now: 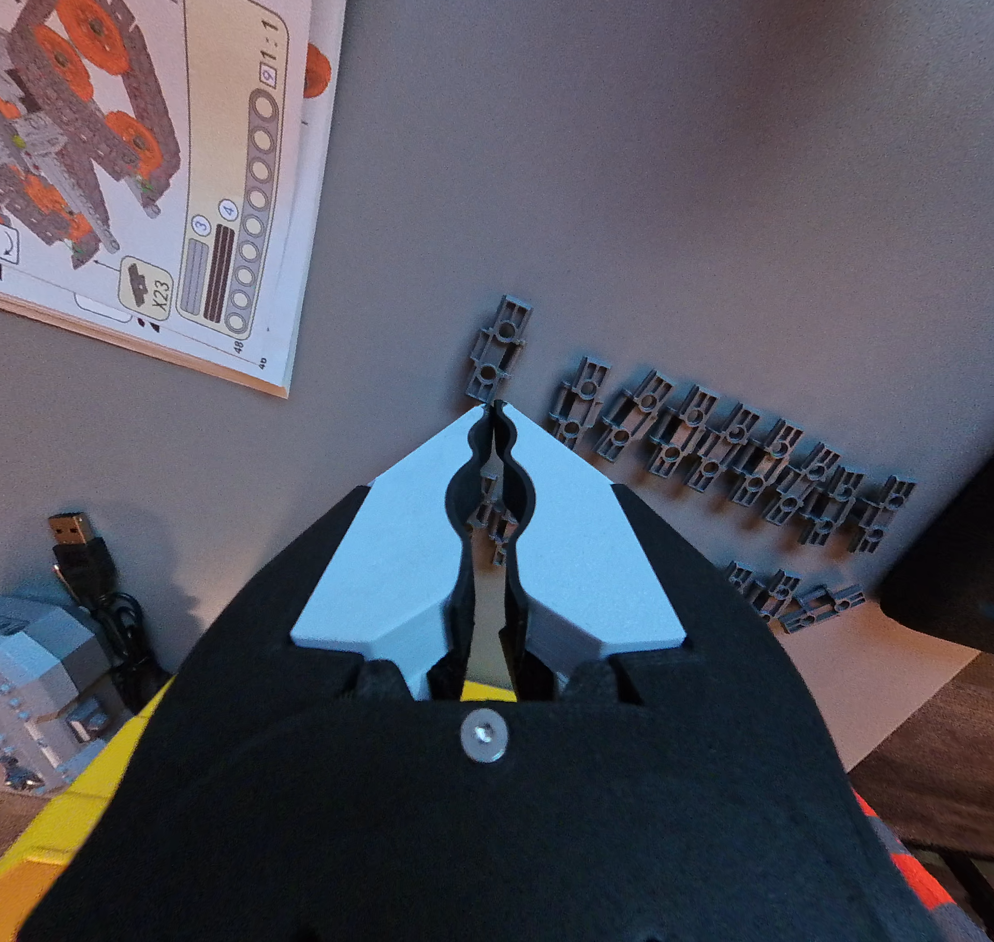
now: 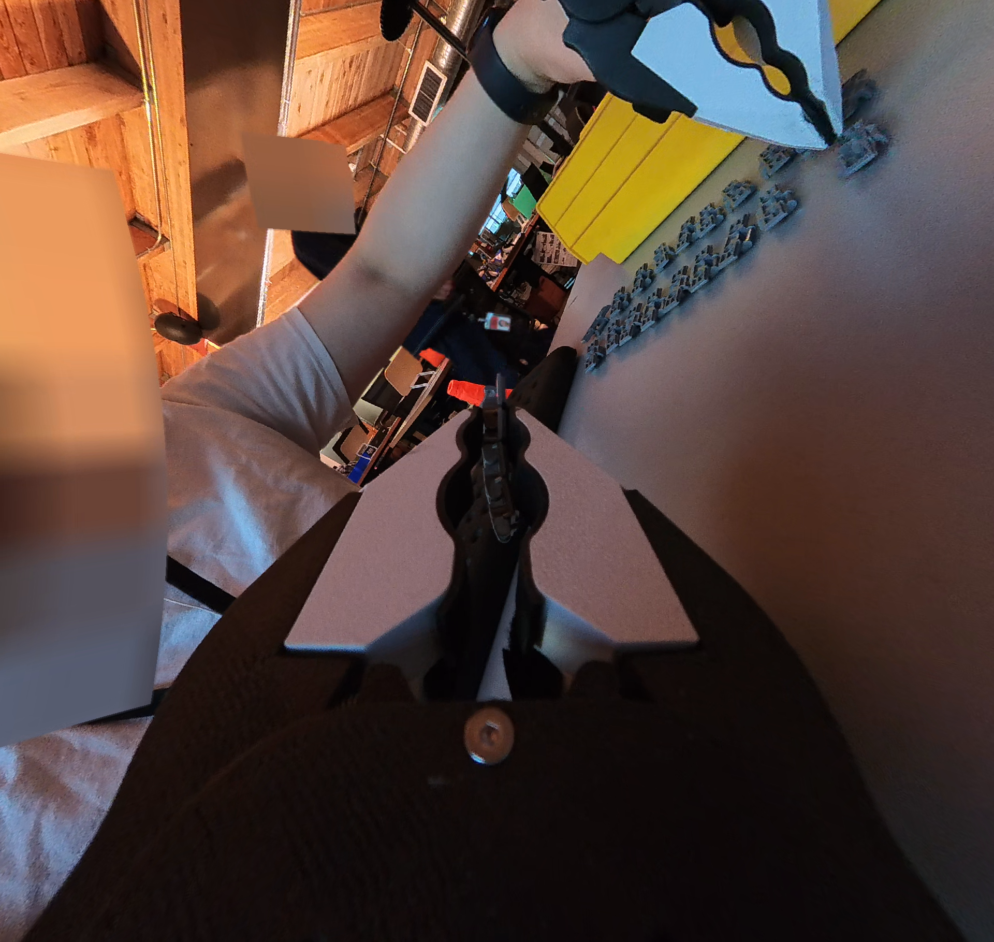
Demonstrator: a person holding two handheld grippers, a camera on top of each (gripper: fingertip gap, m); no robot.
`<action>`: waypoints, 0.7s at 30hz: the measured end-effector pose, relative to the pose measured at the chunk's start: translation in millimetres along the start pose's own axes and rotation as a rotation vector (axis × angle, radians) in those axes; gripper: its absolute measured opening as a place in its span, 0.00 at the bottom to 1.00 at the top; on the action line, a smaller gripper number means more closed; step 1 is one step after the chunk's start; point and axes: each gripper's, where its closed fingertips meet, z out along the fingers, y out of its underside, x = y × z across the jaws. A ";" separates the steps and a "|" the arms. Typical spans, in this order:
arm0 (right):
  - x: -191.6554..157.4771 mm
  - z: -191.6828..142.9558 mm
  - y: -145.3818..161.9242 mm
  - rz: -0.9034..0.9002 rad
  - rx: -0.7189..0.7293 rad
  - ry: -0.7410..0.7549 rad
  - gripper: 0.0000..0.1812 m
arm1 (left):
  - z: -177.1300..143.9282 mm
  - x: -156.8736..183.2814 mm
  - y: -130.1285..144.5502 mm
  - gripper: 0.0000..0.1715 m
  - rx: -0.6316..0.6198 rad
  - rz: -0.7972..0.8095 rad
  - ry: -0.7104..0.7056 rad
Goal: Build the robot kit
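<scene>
Surface: matte grey table top point(image 1: 672, 163), lit warm; beyond its edge, a workshop interior with timber ceiling beams point(image 2: 167, 109)

Left gripper point(image 1: 493, 406): white fingers with black wavy inner pads, tips drawn together, only a hairline slit between them; nothing seen clamped at the tips. Tips sit just below a lone grey track link point(image 1: 499, 348), touching or nearly so; cannot tell which. Seen also from the right wrist view, its tips point(image 2: 828, 133) down at the table by the end link point(image 2: 860, 147)

Row of grey track links point(image 1: 753, 459): to the right of the left gripper tips, laid side by side; a few more point(image 1: 796, 596) lower right

Instruction booklet point(image 1: 161, 163): open, upper left of the left gripper

Grey device with black USB cable point(image 1: 80, 550): left of it

Yellow bin point(image 2: 634, 184): behind the left gripper

Right gripper point(image 2: 495, 410): raised off the table, fingers closed upon a dark chain of joined links point(image 2: 497, 486) running along the gap between the pads
</scene>
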 end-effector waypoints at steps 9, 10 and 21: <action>0.0 0.2 0.4 -0.002 -0.002 0.000 0.03 | -5.5 -13.0 2.8 0.15 -0.050 -0.458 0.060; -0.1 0.1 0.5 -0.002 -0.002 -0.001 0.03 | -5.9 -17.1 1.9 0.13 -0.059 -0.525 0.035; -0.9 0.7 2.5 -0.003 -0.012 -0.002 0.03 | -2.6 -7.0 -12.5 0.36 -0.296 -0.881 0.093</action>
